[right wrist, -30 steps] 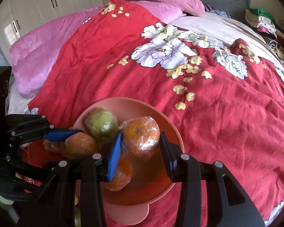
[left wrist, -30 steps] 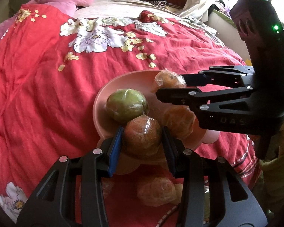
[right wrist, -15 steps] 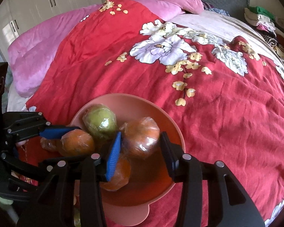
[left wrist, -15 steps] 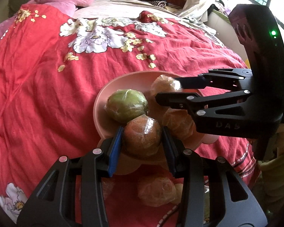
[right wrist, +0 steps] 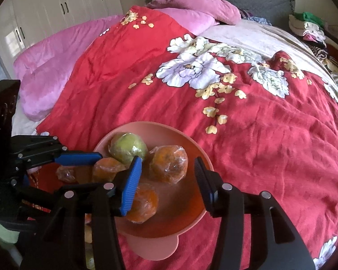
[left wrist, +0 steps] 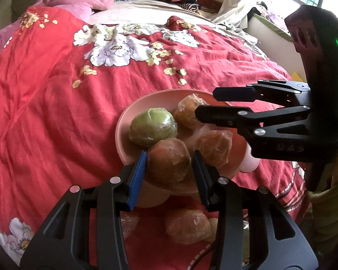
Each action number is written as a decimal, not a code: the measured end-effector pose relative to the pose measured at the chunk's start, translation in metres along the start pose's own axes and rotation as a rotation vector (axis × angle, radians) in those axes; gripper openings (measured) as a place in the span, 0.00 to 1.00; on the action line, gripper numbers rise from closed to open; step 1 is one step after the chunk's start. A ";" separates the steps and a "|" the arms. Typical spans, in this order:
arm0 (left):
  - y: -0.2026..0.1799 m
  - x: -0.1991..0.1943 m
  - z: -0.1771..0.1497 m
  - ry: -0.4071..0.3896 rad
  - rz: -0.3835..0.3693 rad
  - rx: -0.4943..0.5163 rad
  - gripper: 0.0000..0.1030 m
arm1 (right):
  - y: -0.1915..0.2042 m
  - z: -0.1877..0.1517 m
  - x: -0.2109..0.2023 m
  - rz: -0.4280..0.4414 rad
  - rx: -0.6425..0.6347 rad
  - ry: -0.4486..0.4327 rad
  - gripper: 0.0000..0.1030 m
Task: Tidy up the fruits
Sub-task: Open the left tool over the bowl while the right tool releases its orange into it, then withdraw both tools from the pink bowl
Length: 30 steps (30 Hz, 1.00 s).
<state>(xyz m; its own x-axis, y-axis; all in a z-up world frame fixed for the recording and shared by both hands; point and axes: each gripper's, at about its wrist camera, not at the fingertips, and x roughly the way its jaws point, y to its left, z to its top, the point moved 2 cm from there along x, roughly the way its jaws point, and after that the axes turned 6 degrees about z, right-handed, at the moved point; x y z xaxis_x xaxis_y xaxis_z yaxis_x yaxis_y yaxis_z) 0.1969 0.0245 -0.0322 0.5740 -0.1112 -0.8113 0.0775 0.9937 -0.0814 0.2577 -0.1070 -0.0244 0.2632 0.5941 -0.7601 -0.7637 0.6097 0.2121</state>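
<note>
Release of a plastic-wrapped orange fruit (right wrist: 169, 166) into the round pink plastic bowl (right wrist: 198, 155) on the red floral quilt (right wrist: 270, 139) marked this moment. The right gripper (right wrist: 167, 181) had just been opening: half a second earlier its blue pads enclosed this fruit, whereas here both pads stood clear of it, the fruit resting in the far part of the bowl beside a wrapped green fruit (right wrist: 128, 147). One more fruit therefore counted as placed, and the right gripper was judged free for another. The left gripper (left wrist: 169, 165) was unchanged, its pads clamped on a wrapped reddish-orange fruit (left wrist: 169, 163) at the bowl's near rim, not yet let go.

The left wrist view alone showed a further wrapped orange fruit (left wrist: 187, 226) lying on the quilt nearer than the bowl, outside it, together with the right gripper's side profile at the right. The right wrist view alone showed a fourth fruit, orange and wrapped (right wrist: 143, 204), low in the bowl behind the near pad, and white wardrobe doors (right wrist: 63, 6) at the far left.
</note>
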 end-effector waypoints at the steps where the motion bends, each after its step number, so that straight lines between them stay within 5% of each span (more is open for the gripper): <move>1: 0.000 -0.001 0.000 -0.002 0.002 0.001 0.32 | 0.000 0.000 -0.001 0.000 0.000 -0.004 0.48; 12: 0.002 -0.011 0.002 -0.029 -0.002 -0.007 0.32 | 0.004 -0.001 -0.022 0.011 0.008 -0.051 0.56; 30: 0.015 -0.044 0.007 -0.099 0.018 -0.046 0.57 | 0.020 -0.007 -0.061 0.011 0.006 -0.144 0.78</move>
<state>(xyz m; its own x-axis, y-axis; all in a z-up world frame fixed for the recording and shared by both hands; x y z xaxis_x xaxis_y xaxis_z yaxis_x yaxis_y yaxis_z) 0.1787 0.0437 0.0062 0.6532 -0.0926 -0.7515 0.0304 0.9949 -0.0962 0.2219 -0.1352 0.0221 0.3374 0.6694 -0.6618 -0.7636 0.6058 0.2236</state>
